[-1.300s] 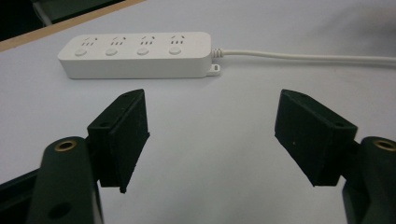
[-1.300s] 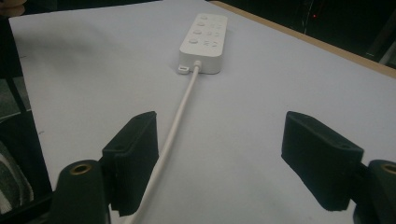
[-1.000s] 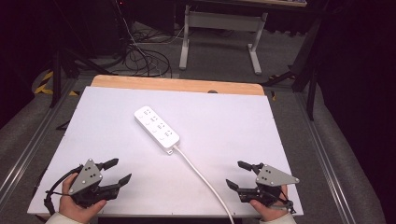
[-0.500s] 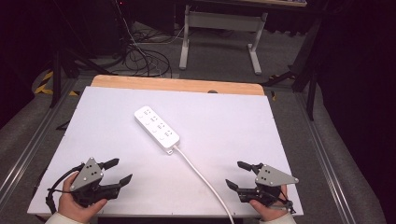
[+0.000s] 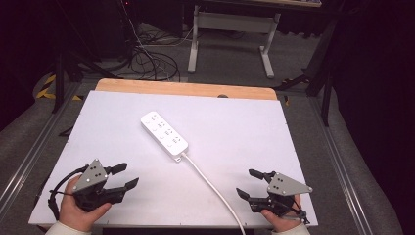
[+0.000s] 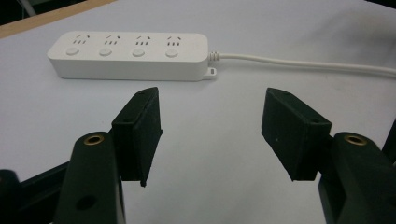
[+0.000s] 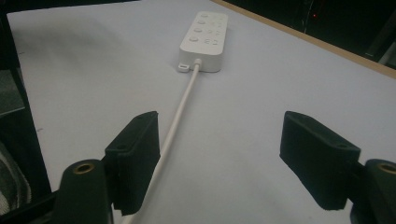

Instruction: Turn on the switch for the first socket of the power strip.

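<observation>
A white power strip [image 5: 164,135] with several sockets lies diagonally at the middle of the white table [image 5: 98,122]. Its white cable [image 5: 210,186] runs toward the front edge. My left gripper [image 5: 126,176] rests at the front left, open and empty, pointing toward the strip. In the left gripper view the strip [image 6: 130,53] lies crosswise beyond the open gripper [image 6: 212,135], and the cable [image 6: 303,64] leads off right. My right gripper [image 5: 247,183] sits at the front right, open and empty. In the right gripper view the cable [image 7: 180,112] passes by the left jaw of the gripper [image 7: 229,158] up to the strip [image 7: 205,39].
A wooden strip [image 5: 186,89] borders the table's far edge. Beyond it stand a desk frame [image 5: 230,29] and loose black cables [image 5: 151,58] on the floor. Metal rails [image 5: 342,161] run along both sides of the table.
</observation>
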Demonstrator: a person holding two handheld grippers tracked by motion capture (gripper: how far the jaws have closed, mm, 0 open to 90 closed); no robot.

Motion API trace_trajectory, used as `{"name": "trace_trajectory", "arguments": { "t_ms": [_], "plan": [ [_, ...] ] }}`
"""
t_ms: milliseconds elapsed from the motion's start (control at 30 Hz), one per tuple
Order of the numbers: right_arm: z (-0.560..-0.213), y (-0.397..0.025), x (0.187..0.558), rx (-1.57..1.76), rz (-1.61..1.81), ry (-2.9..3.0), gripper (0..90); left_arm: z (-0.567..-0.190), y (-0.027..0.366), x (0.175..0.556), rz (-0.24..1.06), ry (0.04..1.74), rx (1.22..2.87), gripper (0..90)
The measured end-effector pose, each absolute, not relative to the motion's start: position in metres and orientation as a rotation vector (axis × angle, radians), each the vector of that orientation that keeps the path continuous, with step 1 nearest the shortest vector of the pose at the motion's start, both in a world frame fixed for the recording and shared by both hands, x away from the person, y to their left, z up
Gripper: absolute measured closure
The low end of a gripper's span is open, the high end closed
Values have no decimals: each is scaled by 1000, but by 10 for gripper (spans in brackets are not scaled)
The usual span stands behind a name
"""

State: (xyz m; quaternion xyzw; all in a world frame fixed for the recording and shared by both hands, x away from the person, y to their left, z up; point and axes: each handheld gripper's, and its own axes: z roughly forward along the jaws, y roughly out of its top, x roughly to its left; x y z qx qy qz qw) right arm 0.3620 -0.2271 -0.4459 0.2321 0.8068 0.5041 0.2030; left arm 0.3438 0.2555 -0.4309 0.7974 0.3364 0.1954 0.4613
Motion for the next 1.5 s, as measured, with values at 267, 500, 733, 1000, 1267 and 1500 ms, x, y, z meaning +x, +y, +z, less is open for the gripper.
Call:
{"name": "trace_trajectory", "arguments": {
  "t_ms": [267, 500, 733, 1000, 1267, 1500],
  "plan": [
    [-447, -226, 363, 651, 1400, 2258, 289, -419, 249, 354, 447, 806, 1977, 425],
    [-448, -226, 363, 654, 1396, 2257, 289, -405, 236, 369, 456, 776, 2014, 475],
    [-448, -226, 363, 659, 1398, 2260, 289, -395, 222, 381, 456, 754, 2043, 479],
    [-448, -226, 363, 656, 1397, 2261, 288, -389, 209, 403, 425, 759, 2071, 560],
    [-448, -226, 364, 655, 1400, 2261, 288, -388, 196, 421, 399, 759, 2079, 564],
    [-449, -226, 364, 651, 1400, 2264, 288, -393, 188, 434, 363, 782, 2085, 564]
  ]
}}
